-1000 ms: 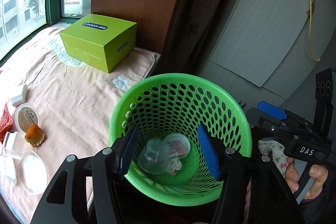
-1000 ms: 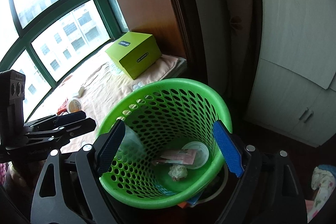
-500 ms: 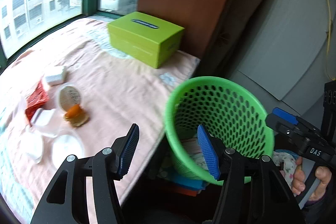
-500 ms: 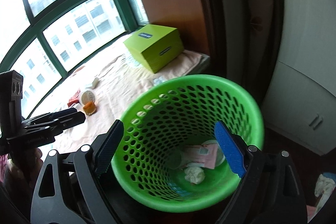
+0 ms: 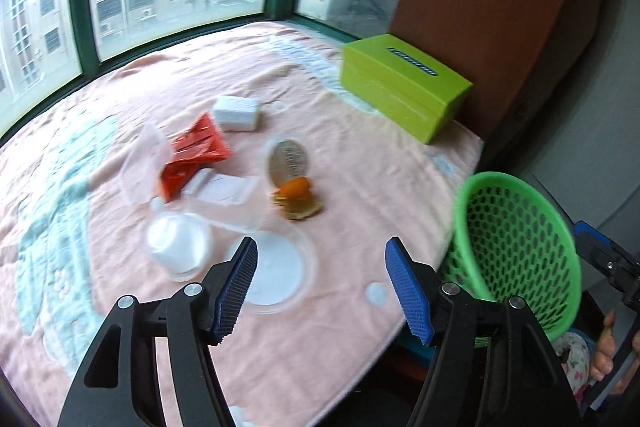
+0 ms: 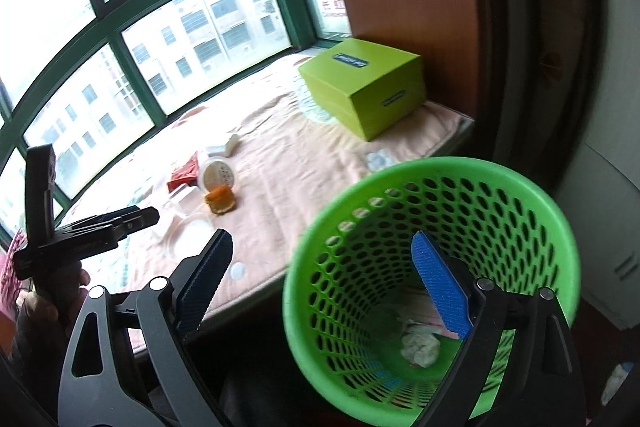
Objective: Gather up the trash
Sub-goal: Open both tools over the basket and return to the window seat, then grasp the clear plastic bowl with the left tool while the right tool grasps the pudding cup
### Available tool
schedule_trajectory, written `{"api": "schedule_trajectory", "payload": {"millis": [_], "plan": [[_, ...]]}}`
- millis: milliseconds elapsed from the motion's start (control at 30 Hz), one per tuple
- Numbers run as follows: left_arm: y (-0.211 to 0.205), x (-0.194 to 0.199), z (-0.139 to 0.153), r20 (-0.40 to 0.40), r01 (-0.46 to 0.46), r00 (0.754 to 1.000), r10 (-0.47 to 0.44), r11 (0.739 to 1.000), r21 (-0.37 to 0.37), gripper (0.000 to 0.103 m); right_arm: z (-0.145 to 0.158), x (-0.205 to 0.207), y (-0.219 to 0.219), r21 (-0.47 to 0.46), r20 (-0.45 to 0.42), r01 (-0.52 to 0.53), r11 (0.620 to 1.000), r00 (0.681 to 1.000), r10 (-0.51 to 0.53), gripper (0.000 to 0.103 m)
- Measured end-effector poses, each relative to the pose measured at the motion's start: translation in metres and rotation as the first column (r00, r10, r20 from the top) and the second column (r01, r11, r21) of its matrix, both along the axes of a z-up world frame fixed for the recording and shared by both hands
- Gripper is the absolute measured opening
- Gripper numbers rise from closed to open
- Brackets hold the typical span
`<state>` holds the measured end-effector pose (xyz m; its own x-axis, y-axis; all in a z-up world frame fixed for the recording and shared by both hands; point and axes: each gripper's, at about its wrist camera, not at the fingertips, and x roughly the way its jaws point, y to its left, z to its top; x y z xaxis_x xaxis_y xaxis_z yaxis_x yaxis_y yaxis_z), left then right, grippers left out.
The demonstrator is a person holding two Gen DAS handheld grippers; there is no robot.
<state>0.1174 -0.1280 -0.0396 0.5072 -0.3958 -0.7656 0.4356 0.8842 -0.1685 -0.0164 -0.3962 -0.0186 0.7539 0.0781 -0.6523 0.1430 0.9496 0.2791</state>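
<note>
Trash lies on the pink blanket (image 5: 360, 167): a red wrapper (image 5: 192, 151), a white packet (image 5: 236, 113), a round labelled lid (image 5: 288, 161), orange peel (image 5: 296, 195), a white cup (image 5: 178, 243), a clear square tub (image 5: 224, 189) and a clear round lid (image 5: 276, 267). My left gripper (image 5: 322, 283) hovers over the clear lid. Its jaws are opening with nothing between them. The green mesh basket (image 6: 432, 267) stands beside the bed and holds a crumpled tissue (image 6: 420, 345) and wrappers. My right gripper (image 6: 324, 283) is wide open and empty, its right finger over the basket.
A lime-green box (image 5: 404, 91) sits at the blanket's far right corner against a brown panel. Green-framed windows ring the far side. White cabinet doors (image 6: 612, 227) stand right of the basket. A hand (image 5: 600, 359) holds the right gripper's handle.
The left gripper swung left, away from the basket and over the trash on the blanket, and its jaws widened. The right gripper also shifted left, so the basket now sits under its right finger.
</note>
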Motion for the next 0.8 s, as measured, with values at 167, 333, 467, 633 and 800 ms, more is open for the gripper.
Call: {"api": "schedule_trajectory", "payload": {"millis": [167,333,467,633,800], "plan": [[0.034,0.017,-0.011,0.003,-0.084,0.997,0.084,0.996,0.034,0.076,0.0,0.017,0.018,0.0,-0.005,-0.045,0.999,0.999,0.045,0.09],[0.061,0.037,-0.029,-0.02,-0.148,0.989,0.15,0.987,0.067,0.076,-0.001,0.032,0.034,0.006,-0.008,-0.078,0.997,0.997,0.078,0.09],[0.074,0.049,-0.043,-0.04,-0.171,0.984,0.175,0.982,0.076,0.076,-0.002,0.043,0.046,0.004,-0.016,-0.104,0.995,0.994,0.104,0.09],[0.077,0.06,-0.054,-0.052,-0.171,0.983,0.175,0.982,0.082,0.076,-0.006,0.056,0.057,0.009,-0.028,-0.128,0.992,0.991,0.128,0.09],[0.082,0.071,-0.065,-0.076,-0.18,0.98,0.186,0.98,0.081,0.075,-0.011,0.067,0.067,0.014,-0.042,-0.148,0.989,0.988,0.148,0.09]]}}
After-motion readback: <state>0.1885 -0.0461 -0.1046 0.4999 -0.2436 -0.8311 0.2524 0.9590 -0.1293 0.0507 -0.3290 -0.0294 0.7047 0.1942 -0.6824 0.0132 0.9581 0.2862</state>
